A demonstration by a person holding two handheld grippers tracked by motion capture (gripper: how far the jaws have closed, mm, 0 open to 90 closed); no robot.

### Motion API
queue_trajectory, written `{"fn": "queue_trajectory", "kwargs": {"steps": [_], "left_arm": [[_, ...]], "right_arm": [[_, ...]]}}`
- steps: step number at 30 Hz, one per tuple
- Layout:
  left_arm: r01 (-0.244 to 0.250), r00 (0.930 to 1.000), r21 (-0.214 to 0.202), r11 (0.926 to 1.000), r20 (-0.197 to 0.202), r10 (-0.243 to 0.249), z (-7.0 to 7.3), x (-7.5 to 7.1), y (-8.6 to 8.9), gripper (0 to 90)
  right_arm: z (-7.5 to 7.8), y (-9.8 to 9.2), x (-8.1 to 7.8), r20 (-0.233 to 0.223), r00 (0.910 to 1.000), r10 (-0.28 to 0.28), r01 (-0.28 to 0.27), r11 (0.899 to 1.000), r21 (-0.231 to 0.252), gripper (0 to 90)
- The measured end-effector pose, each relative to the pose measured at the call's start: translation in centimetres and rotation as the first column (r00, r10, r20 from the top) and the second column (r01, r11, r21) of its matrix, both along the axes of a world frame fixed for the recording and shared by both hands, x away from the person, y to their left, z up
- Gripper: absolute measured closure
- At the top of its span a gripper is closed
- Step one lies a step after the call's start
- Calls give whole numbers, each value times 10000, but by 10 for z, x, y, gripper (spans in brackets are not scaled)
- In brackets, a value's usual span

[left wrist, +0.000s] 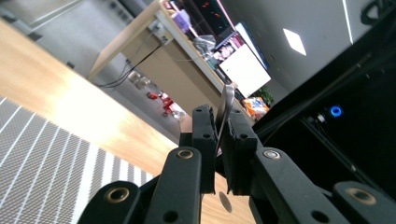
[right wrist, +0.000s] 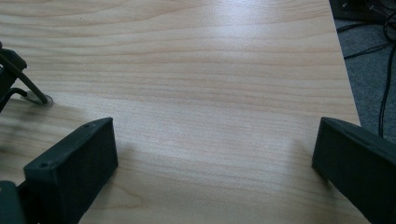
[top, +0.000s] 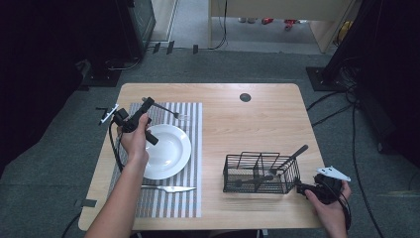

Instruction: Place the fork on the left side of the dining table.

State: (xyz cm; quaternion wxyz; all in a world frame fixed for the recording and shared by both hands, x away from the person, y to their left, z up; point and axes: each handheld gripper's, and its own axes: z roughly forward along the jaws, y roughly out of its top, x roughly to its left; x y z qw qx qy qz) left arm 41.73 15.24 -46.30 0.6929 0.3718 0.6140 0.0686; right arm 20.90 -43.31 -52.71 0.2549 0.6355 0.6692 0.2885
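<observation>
The left hand-held gripper (top: 147,102) was black throughout, its jaws built of flat linked bars pinned with brass-coloured rivets and dotted with small screw holes (left wrist: 219,135), with a black cable looping down from its body and a small white-tipped piece jutting from its rear. The right hand-held gripper (top: 300,186) was black too, with broad blocky jaws (right wrist: 215,158), and carried a pale grey three-cornered plate on top. Both forearms were bare, with no sleeves showing.

Left gripper (top: 147,102) raised, jaws clamped; right gripper (top: 300,188) low, jaws wide.
</observation>
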Motion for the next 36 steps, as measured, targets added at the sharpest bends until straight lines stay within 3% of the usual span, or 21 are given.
{"fn": "queue_trajectory", "kwargs": {"steps": [3, 4, 5, 10, 13, 18, 21, 24, 25, 26, 28, 29, 30, 36], "left_arm": [[-292, 9989, -548, 9981, -370, 271, -13, 9, 1, 871], [-292, 9989, -548, 9981, -370, 271, -13, 9, 1, 871], [-392, 9973, -805, 9960, -647, 340, -20, 14, 0, 870], [-661, 9937, -910, 9937, -960, 573, -32, 22, -2, 872], [-1041, 9883, -560, 9930, -1177, 970, -39, 26, -1, 877], [-944, 9872, -480, 9944, -1337, 873, -44, 28, -1, 882], [-843, 9864, -98, 9964, -1427, 820, -47, 28, -3, 880], [-899, 9855, -88, 9959, -1450, 877, -48, 29, -2, 881], [-819, 9857, 303, 9962, -1450, 855, -46, 29, -2, 880], [-819, 9857, 303, 9962, -1450, 855, -46, 29, -2, 872], [-758, 9857, 860, 9934, -1437, 877, -44, 30, -2, 860], [-690, 9847, 1224, 9901, -1508, 872, -45, 30, -2, 765], [-669, 9834, 1245, 9900, -1596, 865, -46, 30, -1, 721], [-505, 9783, 1272, 9906, -1935, 747, -46, 30, 3, 644]], "right_arm": [[0, 0, 0, 1, 10000, 2, -2, 10000, -4, 0], [0, 0, 0, 1, 10000, 2, -2, 10000, -4, 0], [0, 0, 0, 2, 10000, 2, -2, 10000, -2, 0], [0, 0, 0, 1, 10000, 0, 0, 10000, 0, 0], [0, 0, 0, 3, 10000, -1, 1, 10000, 5, 0], [0, 0, 0, -6, 10000, -18, 18, 10000, 11, 0], [0, 0, 0, 5, 10000, 1, -1, 10000, 5, 0], [0, 0, 0, 2, 10000, -4, 4, 10000, 5, 0], [0, 0, 0, -7, 10000, -19, 19, 10000, 10, 0], [0, 0, 0, -7, 10000, -19, 19, 10000, 10, 0], [0, 0, 0, -7, 10000, -21, 21, 10000, 9, 0], [0, 0, 0, -7, 10000, -19, 19, 10000, 8, 0], [0, 0, 0, 3, 10000, 1, -1, 10000, 3, 0], [0, 0, 0, -7, 10000, -20, 20, 10000, 9, 0]]}}
